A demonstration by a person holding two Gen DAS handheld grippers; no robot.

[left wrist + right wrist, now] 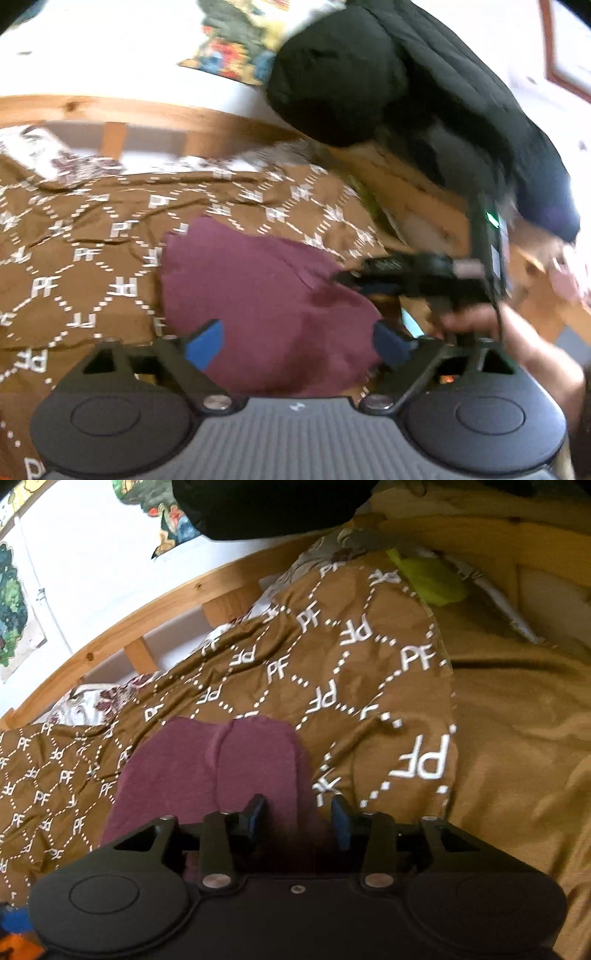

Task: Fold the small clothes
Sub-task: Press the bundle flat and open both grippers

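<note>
Two grippers are seen over a maroon garment [266, 302] laid flat on a brown blanket [92, 236] on a wooden-framed bed [122, 110]: the left gripper [295, 341] is held with its jaws wide apart and nothing between them, and the right gripper [298, 821] is held partly open above the garment's near edge, with no cloth pinched. A fold seems just to have been laid down and let go, so a fresh edge must next be picked out and gripped by both, then carried across evenly
</note>
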